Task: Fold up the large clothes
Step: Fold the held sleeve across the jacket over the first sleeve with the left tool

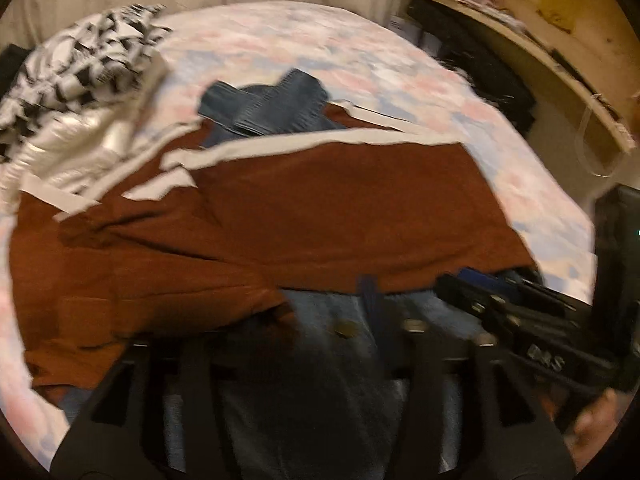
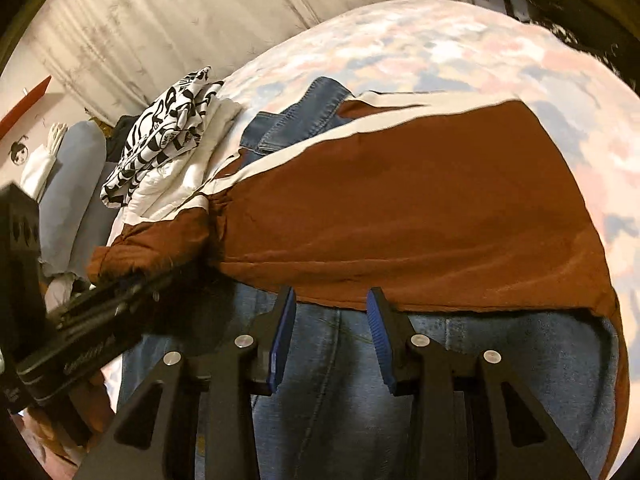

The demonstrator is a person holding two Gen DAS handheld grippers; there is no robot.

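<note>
The rust-brown garment with white stripes [image 2: 400,208] lies spread across the middle of the floral bedspread [image 2: 460,52], over blue jeans [image 2: 400,360] that show at six o'clock and poke out again at eleven o'clock. The right gripper [image 2: 332,312] hovers at the brown hem, its jaws part-open with nothing between the blue pads [image 2: 378,336]. The left gripper [image 1: 316,360] is blurred; its jaws look apart and empty. To fold well, each gripper should pinch only the brown layer, not the denim beneath. At ten o'clock lies a black-and-white patterned cloth [image 2: 168,128]. The garment's sleeves are hard to make out.
</note>
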